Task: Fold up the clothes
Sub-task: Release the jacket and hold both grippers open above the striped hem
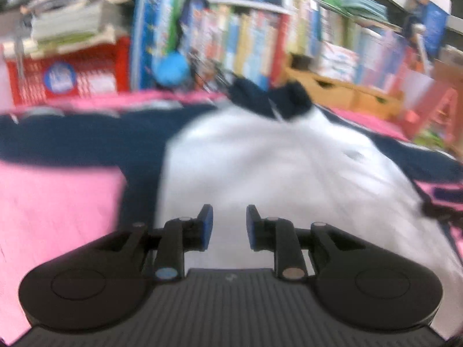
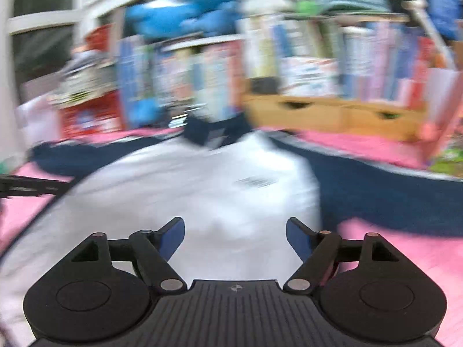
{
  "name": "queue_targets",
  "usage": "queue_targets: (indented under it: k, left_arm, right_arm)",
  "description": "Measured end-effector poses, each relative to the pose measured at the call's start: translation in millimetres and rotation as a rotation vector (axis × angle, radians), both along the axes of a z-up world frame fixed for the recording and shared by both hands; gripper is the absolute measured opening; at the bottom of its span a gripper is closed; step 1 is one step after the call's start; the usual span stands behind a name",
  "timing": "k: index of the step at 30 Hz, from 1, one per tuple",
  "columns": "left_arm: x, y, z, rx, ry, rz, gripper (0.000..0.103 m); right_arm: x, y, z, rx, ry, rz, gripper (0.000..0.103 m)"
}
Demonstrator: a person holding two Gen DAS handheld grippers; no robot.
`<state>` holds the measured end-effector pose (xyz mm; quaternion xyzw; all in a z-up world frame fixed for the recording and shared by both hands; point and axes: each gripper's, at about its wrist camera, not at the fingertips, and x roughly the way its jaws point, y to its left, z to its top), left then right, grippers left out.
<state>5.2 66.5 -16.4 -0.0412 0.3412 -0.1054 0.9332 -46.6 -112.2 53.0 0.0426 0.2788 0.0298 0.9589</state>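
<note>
Nearest the lens, the left gripper (image 1: 229, 228) is holding its blue-padded fingers (image 1: 207, 227) a narrow gap apart with nothing between them, hanging above the white body of the shirt (image 1: 246, 173). That shirt is lying spread on a pink cover (image 1: 52, 202), its white front facing up, its navy collar (image 1: 272, 98) sitting at the far end, and its navy sleeves (image 1: 81, 141) stretching out flat to either side. A small dark mark is showing on the chest, too blurred to read.

From the other wrist, the right gripper (image 2: 235, 240) is standing with its fingers (image 2: 172, 238) spread wide and empty, also over the shirt's (image 2: 202, 190) white panel near its hem end. One navy sleeve (image 2: 376, 190) is running off to the right across the pink cover (image 2: 405, 260).

Beyond the collar, a crowded bookshelf (image 1: 260, 37) is filling the background, with a blue plush toy (image 2: 188, 8) sitting on top, a red box (image 1: 72, 75) on the left and a wooden drawer unit (image 2: 332, 115) on the right. Both views are smearing with motion blur.
</note>
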Motion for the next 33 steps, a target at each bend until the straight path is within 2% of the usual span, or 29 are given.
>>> queue_targets:
  k: [2, 6, 9, 14, 17, 20, 23, 27, 28, 30, 33]
  left_arm:
    - [-13, -13, -9, 0.03, 0.029, -0.036, 0.03]
    - [-26, -34, -21, 0.148, -0.015, -0.05, 0.034]
    - [-26, -38, -23, 0.137, -0.033, -0.039, 0.044]
    - [-28, -46, -31, 0.155, -0.093, -0.02, 0.055]
    - [-27, -43, -31, 0.138, -0.086, -0.013, 0.057]
    - [-26, -42, -28, 0.147, -0.071, -0.021, 0.059]
    - [-28, -40, -18, 0.163, -0.016, -0.043, 0.069]
    - [-51, -27, 4, 0.095, 0.06, -0.099, 0.087]
    - [-59, -25, 9, 0.081, 0.068, -0.113, 0.088]
    - [-77, -23, 15, 0.08, 0.067, -0.127, 0.09]
    - [-103, -24, 17, 0.101, 0.079, -0.077, 0.1]
  right_arm:
    - [-5, 22, -7, 0.003, 0.027, 0.038, 0.082]
    - [-5, 47, -24, -0.049, 0.081, 0.043, 0.082]
    - [-6, 47, -31, -0.057, 0.104, 0.044, 0.085]
    - [-5, 52, -38, -0.082, 0.108, 0.063, 0.098]
    - [-4, 50, -39, -0.073, 0.117, 0.069, 0.103]
    - [-2, 47, -38, -0.073, 0.123, 0.083, 0.103]
    - [-7, 42, -32, -0.084, 0.14, 0.132, 0.103]
    - [-38, 32, -10, -0.132, 0.097, 0.146, 0.103]
    - [-48, 30, -5, -0.135, 0.082, 0.141, 0.103]
    - [-70, 27, 2, -0.134, 0.051, 0.12, 0.103]
    - [-102, 26, 0, -0.114, 0.015, 0.057, 0.103]
